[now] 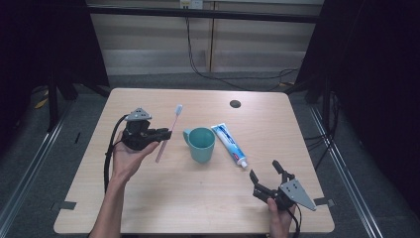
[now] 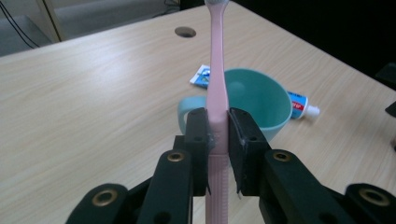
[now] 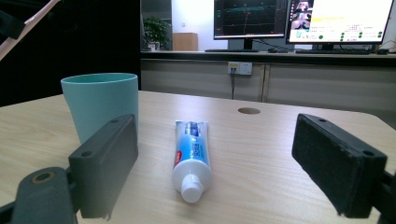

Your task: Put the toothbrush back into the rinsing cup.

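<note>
Your left gripper (image 2: 217, 135) clamps the slim pink plastic toothbrush (image 2: 217, 93), lifted left of the smooth teal mug (image 1: 200, 144) | your right gripper (image 3: 215, 163) gapes, holding nothing, toward the glossy toothpaste tube (image 3: 191, 156) | its view adds monitors (image 3: 299, 18) beyond the woodgrain table (image 1: 148, 198).

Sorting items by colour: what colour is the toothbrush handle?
Pale pink; the toothbrush shows best in the left gripper view, clamped in the left gripper.

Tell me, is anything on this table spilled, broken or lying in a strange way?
Nothing stands out. The cup stands upright, the toothpaste lies flat with its cap on, and the left gripper holds the toothbrush firmly.
</note>
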Tool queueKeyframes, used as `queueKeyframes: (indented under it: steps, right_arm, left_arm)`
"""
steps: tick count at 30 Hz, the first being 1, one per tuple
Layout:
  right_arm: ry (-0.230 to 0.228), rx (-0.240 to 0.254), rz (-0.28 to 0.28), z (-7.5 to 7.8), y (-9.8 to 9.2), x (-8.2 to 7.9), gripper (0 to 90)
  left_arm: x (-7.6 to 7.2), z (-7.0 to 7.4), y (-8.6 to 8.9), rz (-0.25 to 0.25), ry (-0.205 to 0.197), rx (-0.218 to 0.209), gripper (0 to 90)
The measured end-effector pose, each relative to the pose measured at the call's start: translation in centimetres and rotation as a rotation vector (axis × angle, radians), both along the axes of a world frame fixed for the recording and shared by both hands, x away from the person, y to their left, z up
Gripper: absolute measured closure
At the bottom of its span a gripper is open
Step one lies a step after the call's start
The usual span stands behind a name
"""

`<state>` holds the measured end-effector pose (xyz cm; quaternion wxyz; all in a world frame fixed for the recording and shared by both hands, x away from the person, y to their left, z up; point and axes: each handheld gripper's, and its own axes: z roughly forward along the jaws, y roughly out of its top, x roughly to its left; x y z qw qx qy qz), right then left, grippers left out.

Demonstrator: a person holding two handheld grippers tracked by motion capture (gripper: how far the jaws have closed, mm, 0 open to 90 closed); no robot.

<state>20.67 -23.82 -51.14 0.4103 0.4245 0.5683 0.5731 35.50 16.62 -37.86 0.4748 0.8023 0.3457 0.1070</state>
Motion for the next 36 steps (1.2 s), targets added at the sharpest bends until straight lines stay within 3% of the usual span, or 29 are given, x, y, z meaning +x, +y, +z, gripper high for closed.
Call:
queueKeyframes:
  steps: [9, 16, 25, 36]
  right_arm:
    - [0.000, -0.001, 0.002, 0.0, 0.0, 0.0, 13.7]
    - [0.001, -0.001, 0.002, 0.0, 0.0, 0.0, 13.7]
    - [-0.002, 0.000, -0.001, 0.0, 0.0, 0.0, 13.7]
    - [0.000, -0.002, 0.001, 0.0, 0.0, 0.0, 13.7]
  left_arm:
    - [-0.4, 0.7, 0.1, 0.001, -0.086, -0.070, 78.8]
    - [-0.3, 0.9, -0.2, -0.001, -0.124, -0.094, 78.8]
    - [-0.4, 1.3, -0.3, 0.004, -0.185, -0.153, 78.8]
    - [-0.2, 1.4, -0.8, -0.009, -0.207, -0.200, 78.8]
